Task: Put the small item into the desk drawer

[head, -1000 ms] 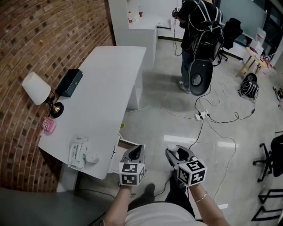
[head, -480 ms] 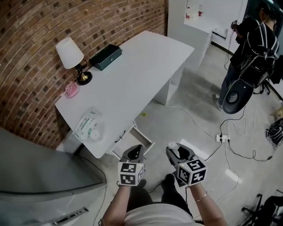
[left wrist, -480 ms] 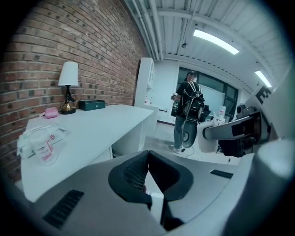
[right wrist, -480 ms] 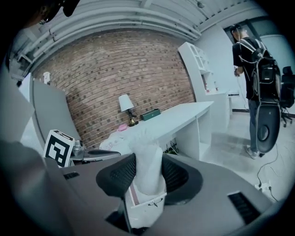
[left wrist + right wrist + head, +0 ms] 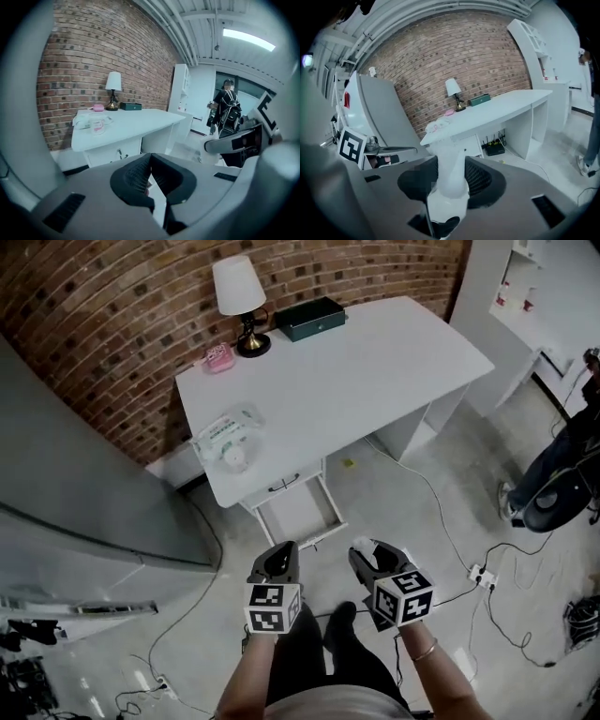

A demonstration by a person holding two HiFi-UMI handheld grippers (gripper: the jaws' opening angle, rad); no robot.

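Observation:
My right gripper (image 5: 371, 553) is shut on a small white bottle-shaped item (image 5: 361, 545); in the right gripper view the item (image 5: 451, 180) stands between the two dark pads (image 5: 479, 177). Beside it my left gripper (image 5: 281, 552) is shut with nothing in it, its tips meeting in the left gripper view (image 5: 150, 165). Both hang over the floor, short of the white desk (image 5: 375, 367). The desk drawer (image 5: 302, 512) stands pulled open under the desk's front edge, just ahead of the grippers.
On the desk are a lamp (image 5: 235, 289), a dark green box (image 5: 309, 318), a pink thing (image 5: 218, 357), a wipes packet (image 5: 225, 430). A grey panel (image 5: 75, 493) rises at left. Cables and a power strip (image 5: 482, 576) lie on the floor at right, near a person (image 5: 562, 474).
The head view has swung round: the desk, earlier at the left, now lies straight ahead with its open drawer facing me. Both grippers keep their places in view, the right still holding the white item.

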